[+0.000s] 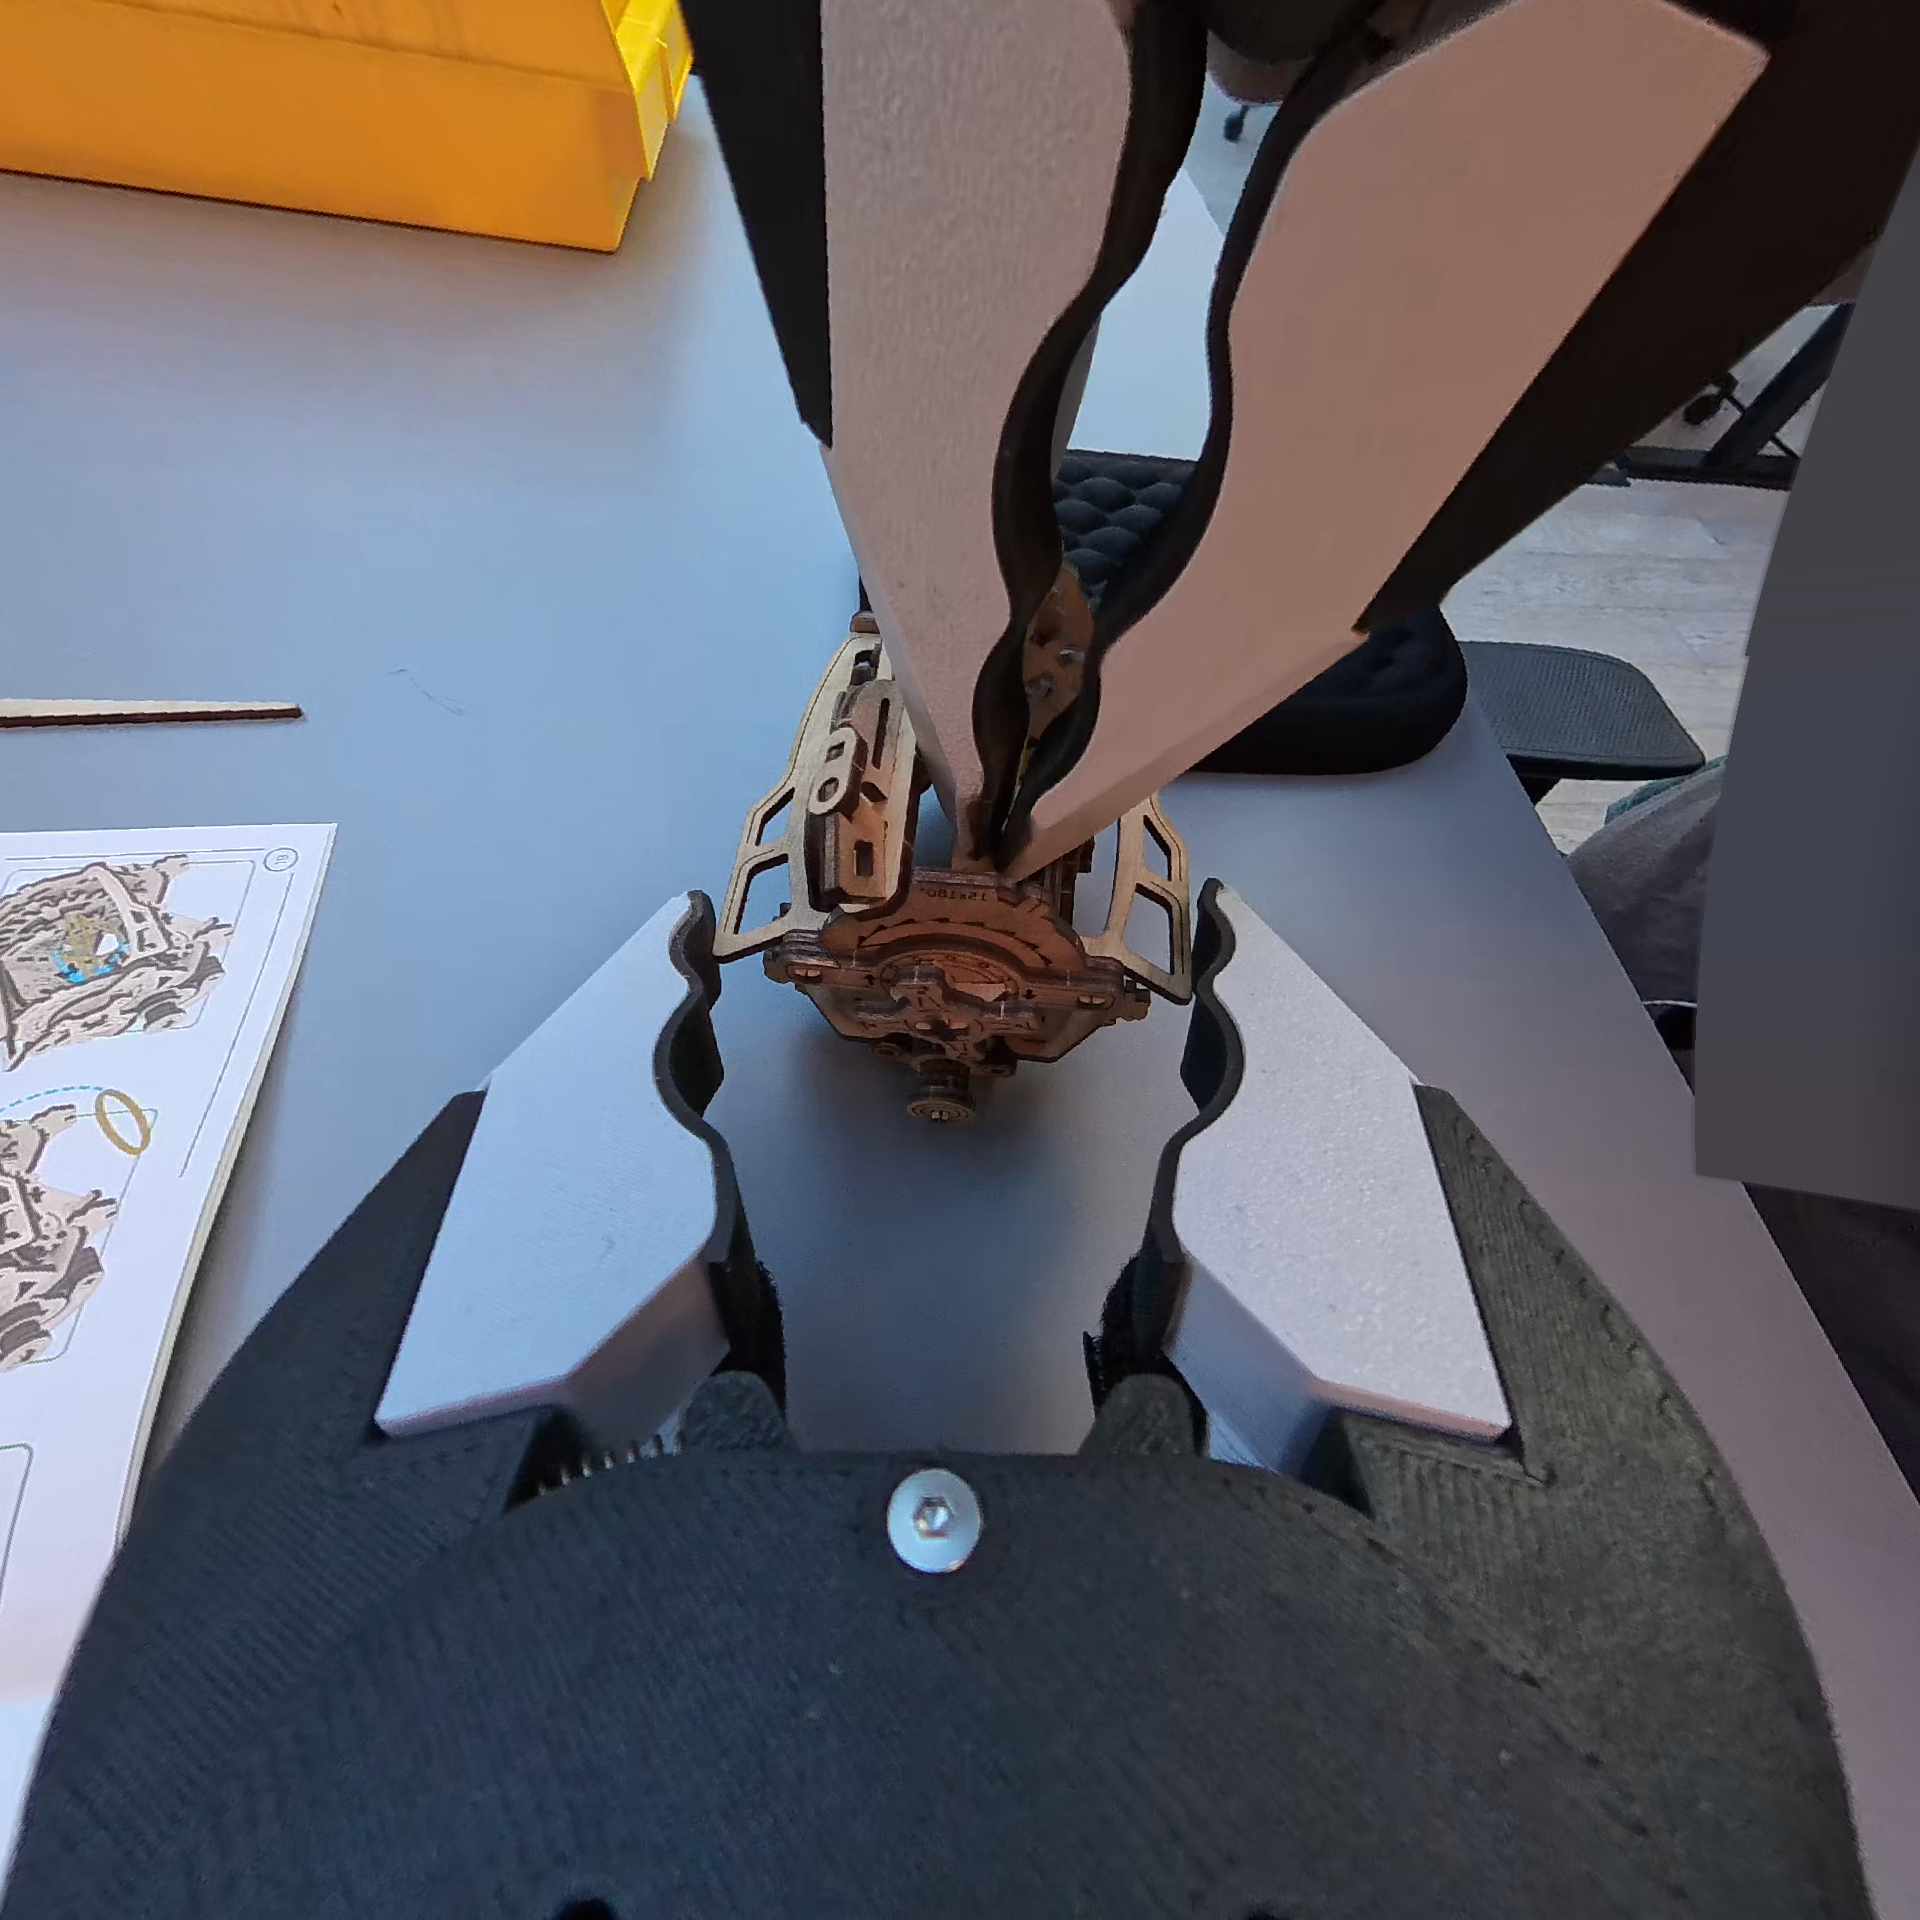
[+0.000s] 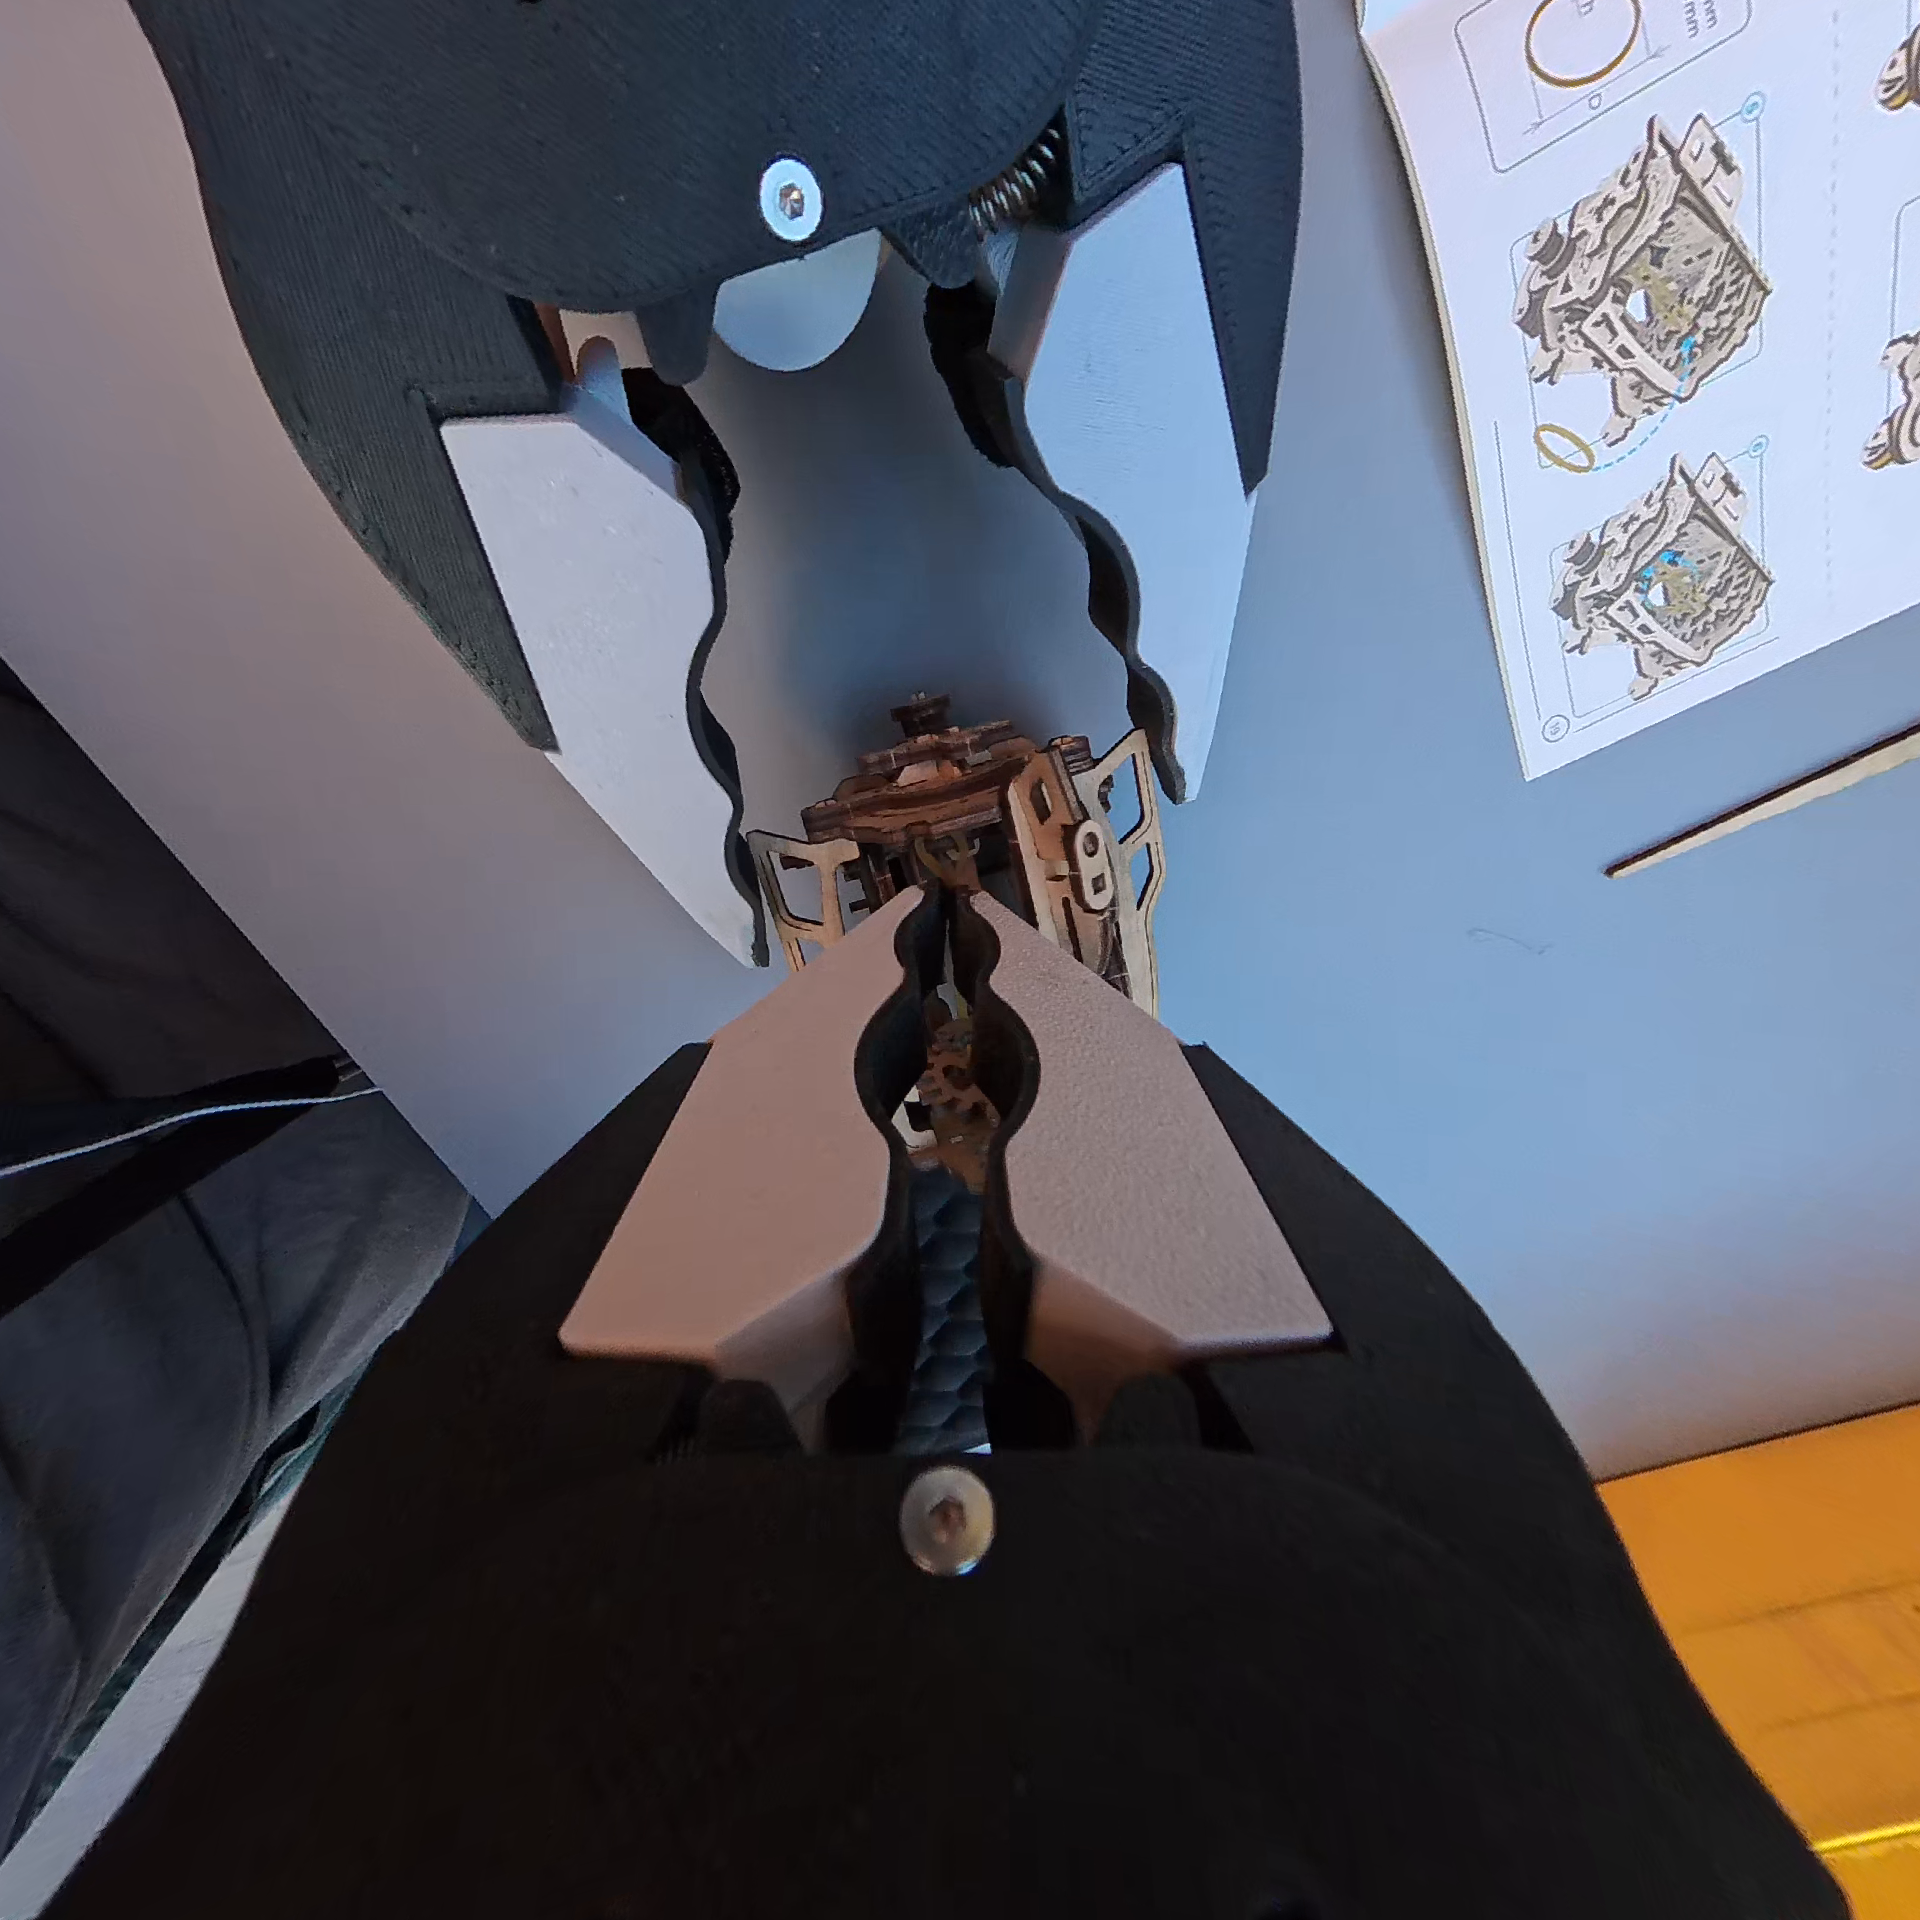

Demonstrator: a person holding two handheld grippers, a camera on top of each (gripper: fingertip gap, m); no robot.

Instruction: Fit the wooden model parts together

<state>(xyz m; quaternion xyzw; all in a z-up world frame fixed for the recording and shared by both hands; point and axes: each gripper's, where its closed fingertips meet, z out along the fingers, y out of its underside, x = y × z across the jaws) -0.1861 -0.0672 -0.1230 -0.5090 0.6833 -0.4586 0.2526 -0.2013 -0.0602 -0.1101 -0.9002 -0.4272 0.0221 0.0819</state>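
In the left wrist view the wooden model point(image 1: 935, 966) stands on the grey table point(image 1: 468, 499) at the centre of the frame, just beyond the tips of the left gripper point(image 1: 951, 935). That gripper's jaws are spread wide, one finger on each side of the model's near face; the lattice side panels sit close to the fingertips point(image 1: 691, 935), but I cannot tell whether they touch. The right gripper point(image 1: 1003, 847) descends from the top of the frame, its jaws pressed nearly together at the tips on the model's top edge. What, if anything, is pinched there is too small to make out.

In the right wrist view the right gripper point(image 2: 948, 902) rises from the bottom, tips meeting at the model point(image 2: 966, 831) in mid-frame, with the left gripper point(image 2: 961, 852) reaching down from above. An instruction sheet point(image 2: 1621, 343) lies at upper right, a thin wooden strip point(image 2: 1766, 805) below it, and a yellow bin point(image 1: 312, 104) fills the left view's upper left.
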